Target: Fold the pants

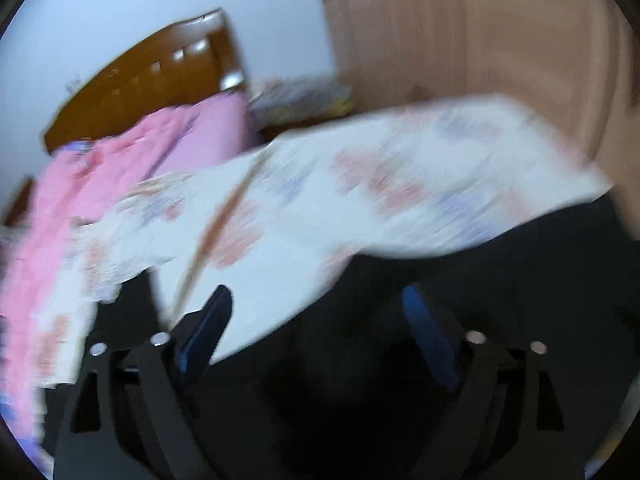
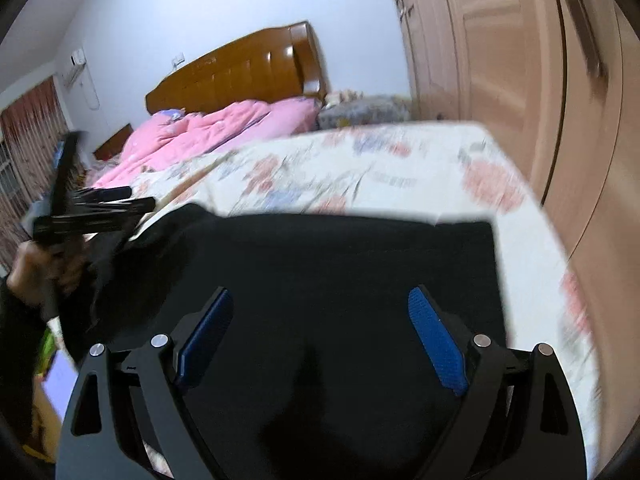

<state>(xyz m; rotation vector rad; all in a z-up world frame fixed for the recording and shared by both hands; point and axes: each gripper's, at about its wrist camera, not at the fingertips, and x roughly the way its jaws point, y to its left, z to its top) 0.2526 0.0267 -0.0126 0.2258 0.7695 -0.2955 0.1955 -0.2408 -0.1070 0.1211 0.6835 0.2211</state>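
Black pants [image 2: 340, 264] lie spread on a floral bed sheet [image 2: 400, 168], filling the near part of the right wrist view. They also show in the blurred left wrist view [image 1: 500, 280] at the lower right. My right gripper [image 2: 320, 328] is open above the pants, its blue pads [image 2: 436, 344] wide apart with nothing between them. My left gripper [image 1: 316, 324] is open too, over the pants' edge and the sheet [image 1: 360, 184]. The left gripper also shows at the left of the right wrist view [image 2: 100, 208], held in a hand by the pants' left end.
A pink quilt [image 2: 200, 132] lies further up the bed before a wooden headboard [image 2: 240, 72]. A wooden wardrobe [image 2: 520, 80] stands close along the right side of the bed. A curtain [image 2: 28, 132] hangs at the far left.
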